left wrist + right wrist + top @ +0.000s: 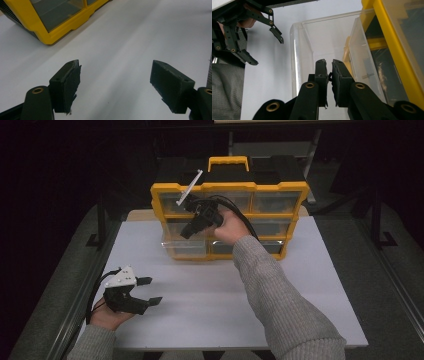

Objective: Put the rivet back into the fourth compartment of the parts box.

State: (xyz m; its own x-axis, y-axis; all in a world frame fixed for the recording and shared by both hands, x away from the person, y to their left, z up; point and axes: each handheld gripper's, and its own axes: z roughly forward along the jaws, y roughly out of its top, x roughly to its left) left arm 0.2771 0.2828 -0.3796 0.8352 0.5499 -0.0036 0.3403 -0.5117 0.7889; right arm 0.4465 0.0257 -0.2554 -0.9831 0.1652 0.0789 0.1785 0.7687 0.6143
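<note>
A yellow organizer box (230, 187) with clear drawers stands upright at the back of the white table (210, 295). Its bottom-left clear drawer (187, 247) is pulled out toward me. My right gripper (186, 234) points down into this drawer (312, 37), and its jaws (327, 61) stand shut with only a thin slit between the pads and nothing visibly held. At the table's near left my left gripper (154, 291) rests low, open and empty. The left gripper view has its jaws (116, 67) wide apart over bare table, with the box's yellow corner (50, 37) beyond them.
The box has a yellow carry handle (228, 162) on its black top. A grey-sleeved forearm (280, 290) crosses the middle of the table. Metal frame rails (75, 300) run along the table's left edge, and the surroundings are dark.
</note>
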